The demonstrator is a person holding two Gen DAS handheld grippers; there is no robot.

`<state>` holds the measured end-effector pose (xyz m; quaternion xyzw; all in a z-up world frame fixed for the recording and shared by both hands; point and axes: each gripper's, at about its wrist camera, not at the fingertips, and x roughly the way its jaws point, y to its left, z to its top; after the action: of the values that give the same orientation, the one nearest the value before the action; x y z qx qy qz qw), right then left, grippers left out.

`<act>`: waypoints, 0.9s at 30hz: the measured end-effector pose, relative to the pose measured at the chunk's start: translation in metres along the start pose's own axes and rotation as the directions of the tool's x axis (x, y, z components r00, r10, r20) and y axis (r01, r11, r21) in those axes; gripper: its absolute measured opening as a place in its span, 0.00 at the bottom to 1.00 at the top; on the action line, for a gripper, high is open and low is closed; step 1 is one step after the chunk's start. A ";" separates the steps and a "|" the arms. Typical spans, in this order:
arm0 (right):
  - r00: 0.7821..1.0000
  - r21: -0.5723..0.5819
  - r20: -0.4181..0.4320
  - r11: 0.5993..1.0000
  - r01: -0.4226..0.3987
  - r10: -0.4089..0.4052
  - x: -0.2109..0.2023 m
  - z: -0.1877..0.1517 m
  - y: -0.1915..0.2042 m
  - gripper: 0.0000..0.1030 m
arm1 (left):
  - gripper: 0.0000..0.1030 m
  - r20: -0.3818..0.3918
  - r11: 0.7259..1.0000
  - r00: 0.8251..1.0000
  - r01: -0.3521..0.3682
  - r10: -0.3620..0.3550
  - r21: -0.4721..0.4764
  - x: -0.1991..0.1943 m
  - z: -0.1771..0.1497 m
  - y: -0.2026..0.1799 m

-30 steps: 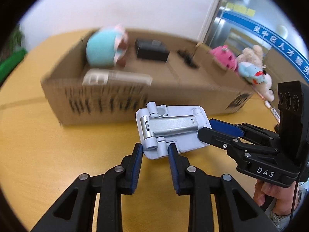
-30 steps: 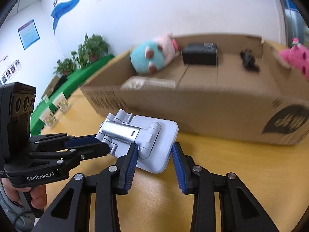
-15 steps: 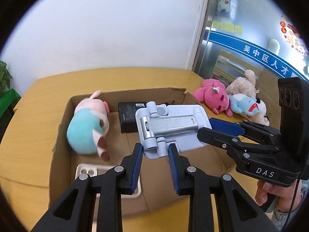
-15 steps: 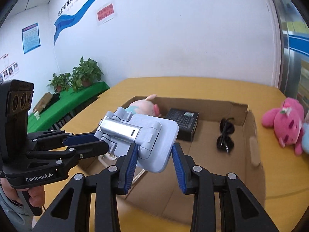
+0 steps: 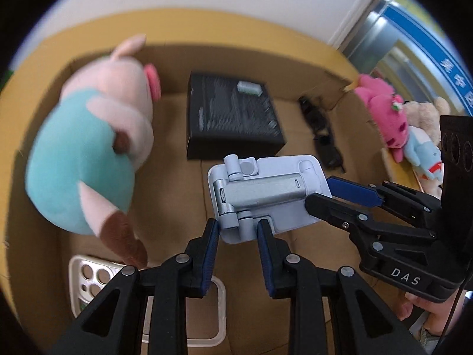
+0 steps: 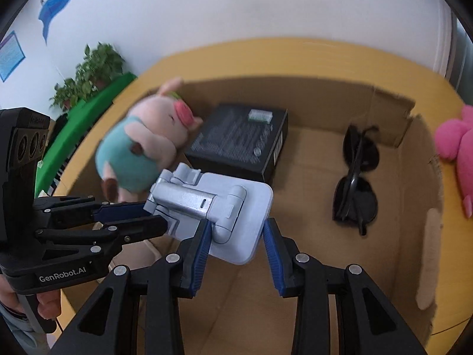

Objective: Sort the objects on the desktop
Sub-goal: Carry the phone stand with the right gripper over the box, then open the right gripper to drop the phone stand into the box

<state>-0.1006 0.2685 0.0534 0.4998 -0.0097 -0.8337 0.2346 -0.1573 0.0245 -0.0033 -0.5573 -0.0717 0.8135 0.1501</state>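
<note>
Both grippers hold a folded pale-blue phone stand (image 5: pixel 263 195) above the open cardboard box (image 6: pixel 414 183). My left gripper (image 5: pixel 238 230) is shut on the stand's hinge end. My right gripper (image 6: pixel 236 236) is shut on its flat plate (image 6: pixel 236 216). Each gripper shows in the other's view, the right one (image 5: pixel 334 195) and the left one (image 6: pixel 147 216). Inside the box lie a teal and pink plush pig (image 5: pixel 94 153), a black box (image 5: pixel 233 118), black sunglasses (image 6: pixel 357 177) and a white phone case (image 5: pixel 97 275).
The box sits on a yellow wooden table (image 6: pixel 266 53). Pink and beige plush toys (image 5: pixel 393 118) lie outside the box to the right. Green plants (image 6: pixel 88 71) stand beyond the table's far left.
Both grippers have carried the stand from in front of the box up over its wall and then down lower over the box's inside. The grip is unchanged.
</note>
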 end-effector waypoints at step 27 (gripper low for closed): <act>0.864 0.097 0.423 0.962 0.256 -0.272 -0.091 -0.154 0.050 1.00 | 0.81 0.659 0.923 0.687 -0.384 0.306 -0.027 -0.102 -0.170 -0.007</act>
<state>0.0825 0.2945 0.0645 0.3034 -0.0086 -0.9474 0.1011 0.0363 -0.0104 0.0264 -0.2331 0.0329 0.9718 -0.0089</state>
